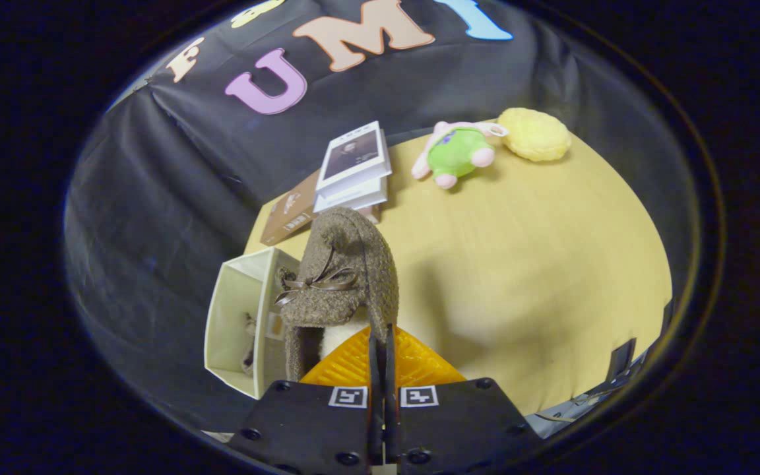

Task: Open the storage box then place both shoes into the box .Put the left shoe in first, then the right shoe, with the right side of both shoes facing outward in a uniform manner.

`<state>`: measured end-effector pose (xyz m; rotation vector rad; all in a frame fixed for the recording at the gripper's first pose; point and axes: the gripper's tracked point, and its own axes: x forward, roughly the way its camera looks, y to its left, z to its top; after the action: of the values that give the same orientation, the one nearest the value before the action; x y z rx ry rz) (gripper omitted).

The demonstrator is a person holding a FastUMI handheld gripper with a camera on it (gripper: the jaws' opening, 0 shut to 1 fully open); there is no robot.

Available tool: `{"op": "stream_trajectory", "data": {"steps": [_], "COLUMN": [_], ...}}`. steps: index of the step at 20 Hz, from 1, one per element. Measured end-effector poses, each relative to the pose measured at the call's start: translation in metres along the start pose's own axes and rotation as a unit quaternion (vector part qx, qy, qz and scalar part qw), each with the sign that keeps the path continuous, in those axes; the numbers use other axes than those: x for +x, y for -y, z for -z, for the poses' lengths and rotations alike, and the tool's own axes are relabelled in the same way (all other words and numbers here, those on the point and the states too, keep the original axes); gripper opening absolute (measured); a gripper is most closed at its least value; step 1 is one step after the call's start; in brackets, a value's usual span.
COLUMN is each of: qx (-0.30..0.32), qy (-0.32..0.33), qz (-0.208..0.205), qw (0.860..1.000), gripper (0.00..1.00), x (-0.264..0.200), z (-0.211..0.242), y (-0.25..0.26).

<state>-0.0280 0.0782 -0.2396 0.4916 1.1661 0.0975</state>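
A brown fuzzy shoe (pixel 344 277) with a dark ribbon bow hangs toe-up just ahead of my fingers, above the wooden table (pixel 525 264). My gripper (pixel 380 349) is shut on the thin rim of the shoe's opening, and its pale lining shows beside the fingers. Left of the shoe, at the table's left edge, stands the cream storage box (pixel 235 316), open towards me. Something small and dark lies inside the box, but I cannot tell what it is. The shoe hides the box's right side.
Beyond the shoe lies a stack of books (pixel 353 165) on a brown book (pixel 291 214). A green and pink plush toy (pixel 459 153) and a yellow plush (pixel 535 134) sit at the table's far side. Black cloth walls surround the table.
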Motion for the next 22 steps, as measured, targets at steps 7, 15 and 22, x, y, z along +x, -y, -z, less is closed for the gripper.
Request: {"op": "stream_trajectory", "data": {"steps": [7,15,22], "qx": [-0.024,-0.021,-0.016], "qy": [0.020,0.019,0.008], "qz": [-0.029,-0.065,-0.030], "qw": [0.999,0.998,0.999], "gripper": [0.05,0.05,0.05], "x": [-0.001,0.018,0.051], "z": [-0.008,0.013,0.052], "y": [-0.075,-0.153,-0.175]}}
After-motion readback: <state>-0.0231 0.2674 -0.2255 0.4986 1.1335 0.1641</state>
